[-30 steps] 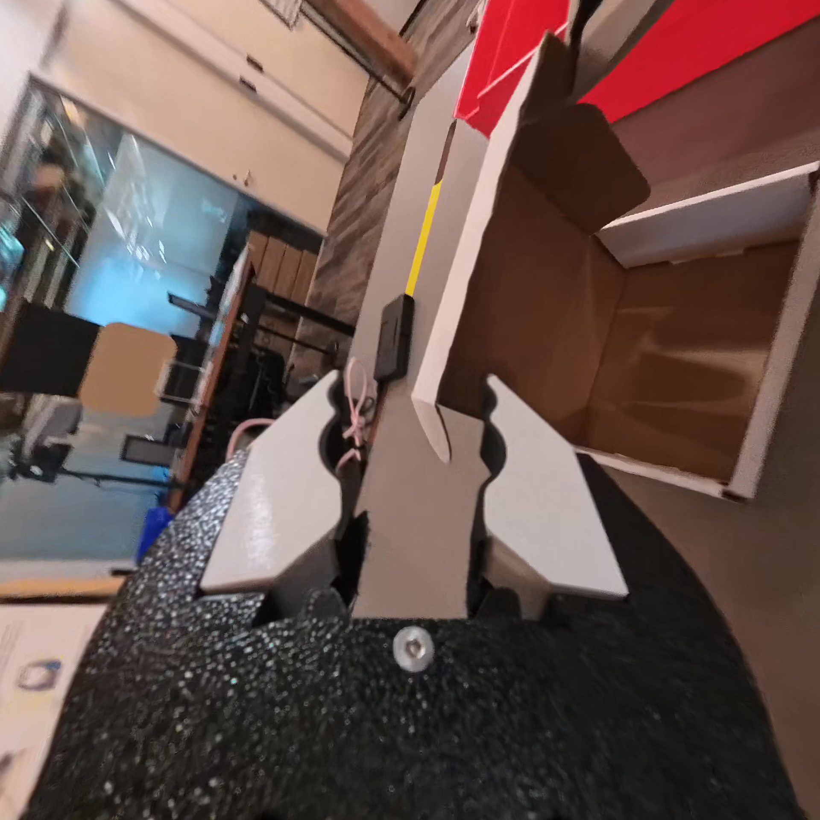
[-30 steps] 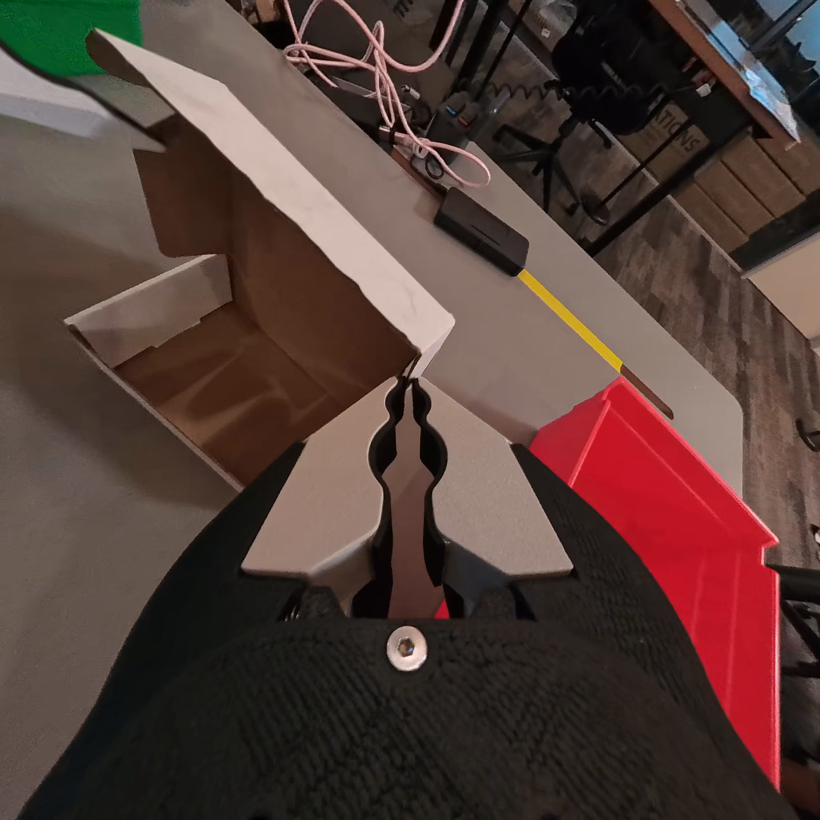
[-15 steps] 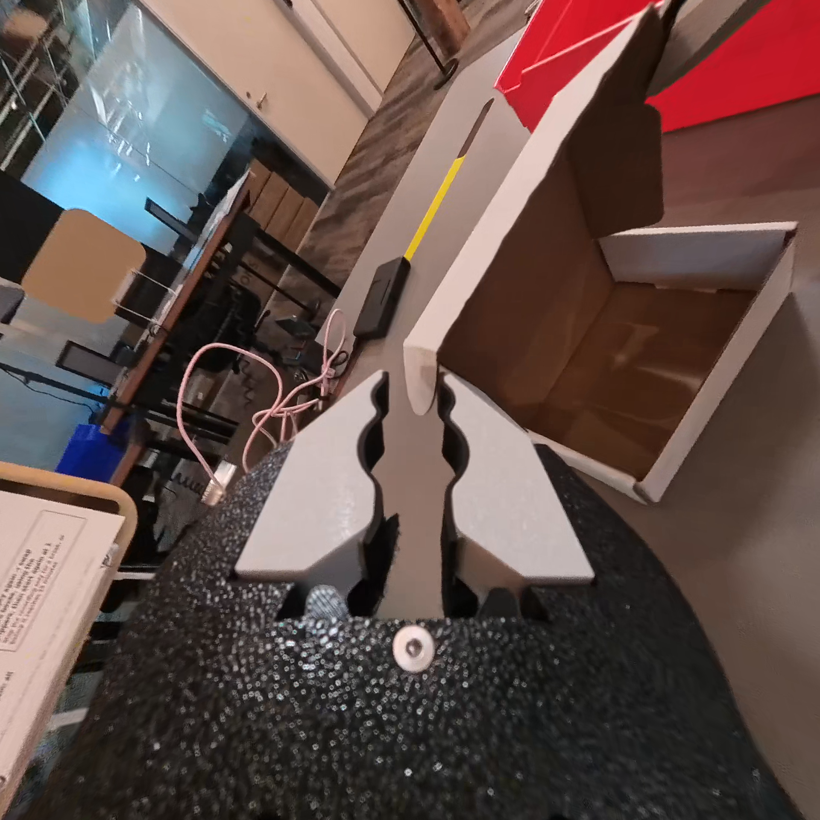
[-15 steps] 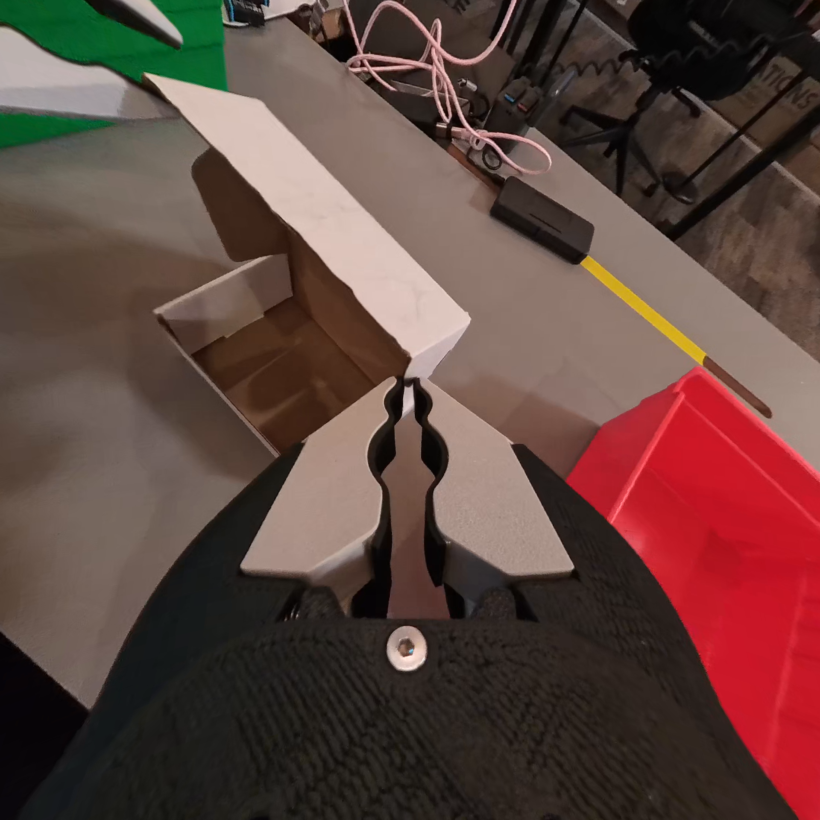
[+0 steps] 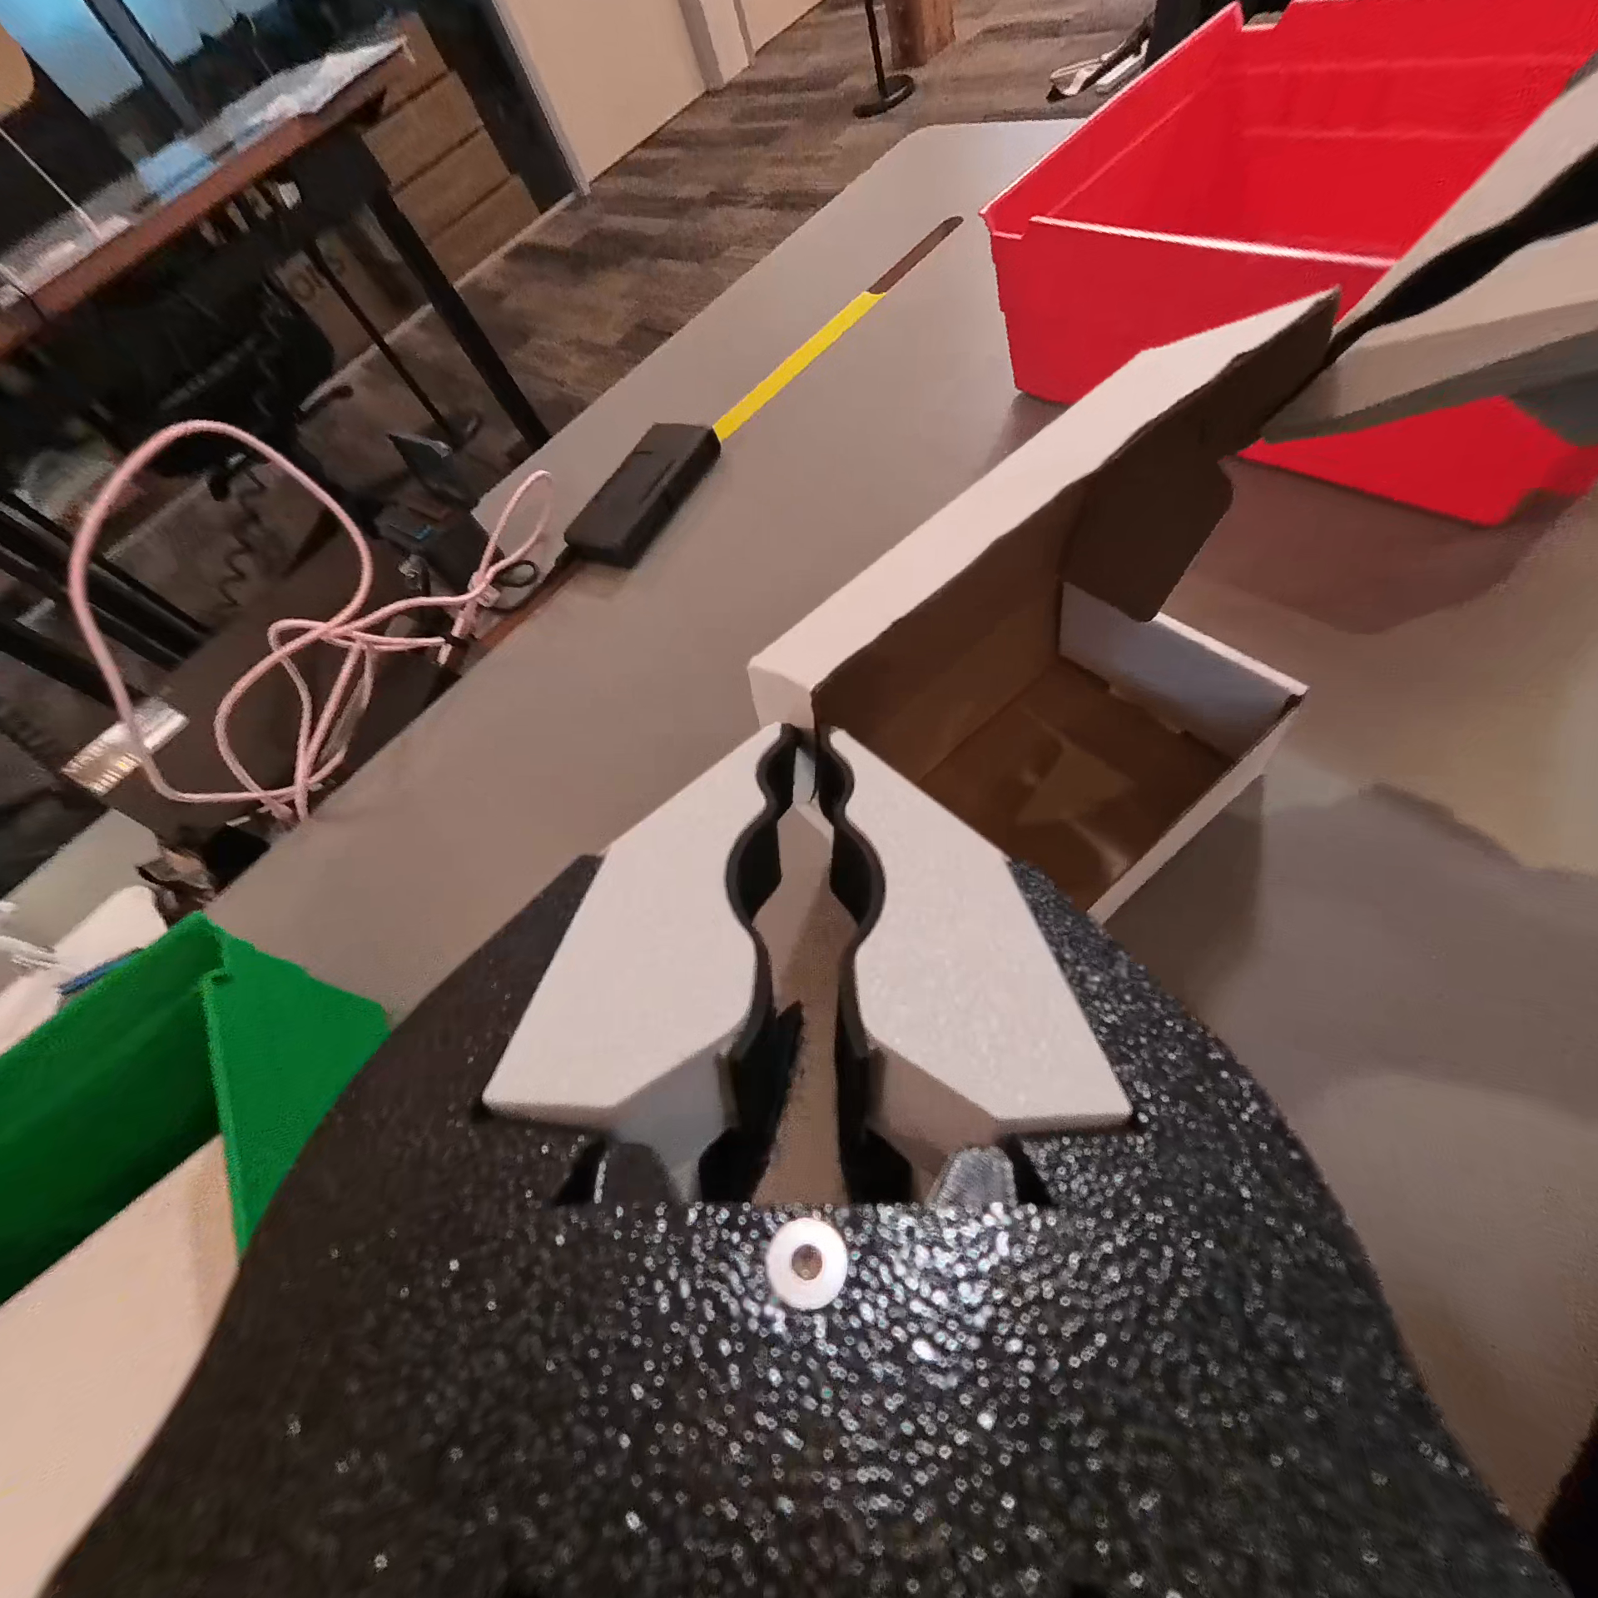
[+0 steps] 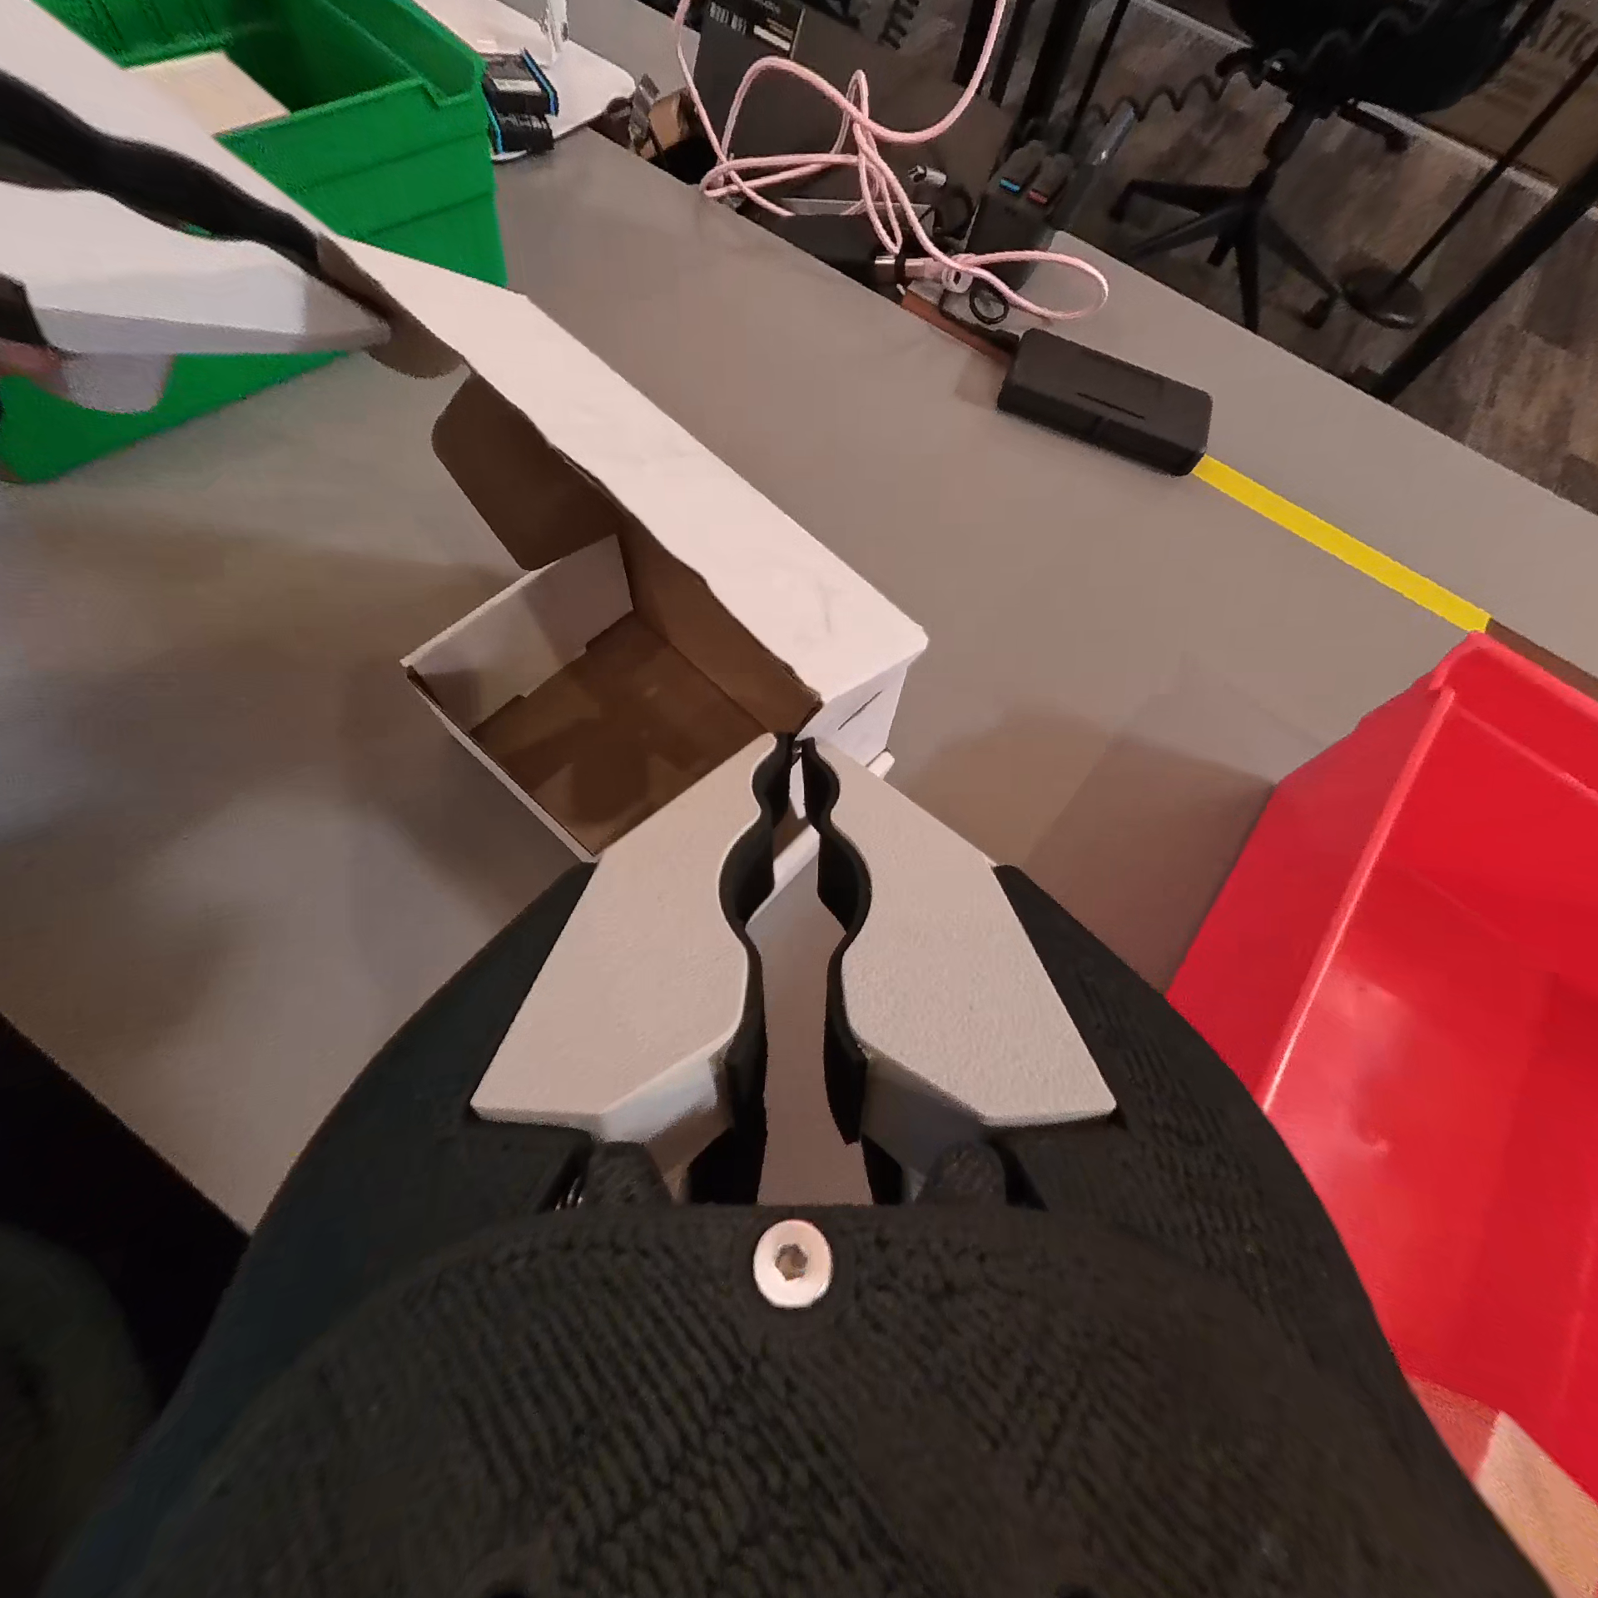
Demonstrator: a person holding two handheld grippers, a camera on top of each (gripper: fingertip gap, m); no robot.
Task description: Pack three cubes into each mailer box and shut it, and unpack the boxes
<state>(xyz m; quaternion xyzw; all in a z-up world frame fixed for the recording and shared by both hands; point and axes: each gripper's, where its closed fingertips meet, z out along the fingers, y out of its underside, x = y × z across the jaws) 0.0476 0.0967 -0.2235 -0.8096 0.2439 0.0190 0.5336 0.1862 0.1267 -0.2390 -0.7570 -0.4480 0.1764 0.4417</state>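
Note:
An open white mailer box (image 5: 1211, 683) with a brown, empty inside stands on the grey table (image 5: 1383, 1081). Its lid (image 5: 994, 519) is raised. My left gripper (image 5: 808, 752) is shut on one corner of the lid's front edge. My right gripper (image 6: 795, 748) is shut on the opposite corner. Each gripper also shows in the other view, the right one (image 5: 1336, 337) at the top right and the left one (image 6: 363, 303) at the upper left. The box (image 6: 519, 640) and lid (image 6: 674, 501) sit between them. No cubes are in view.
A red bin (image 5: 1297, 173) stands right of the box, and a green bin (image 6: 372, 147) with cardboard in it stands left. A black device (image 5: 640, 497), a yellow tape strip (image 5: 795, 367) and pink cables (image 5: 303, 648) lie along the table's far edge.
My left gripper has closed from open onto the lid corner. My right gripper has stayed shut on its corner. Both views have drawn back and levelled, bringing the bins into view.

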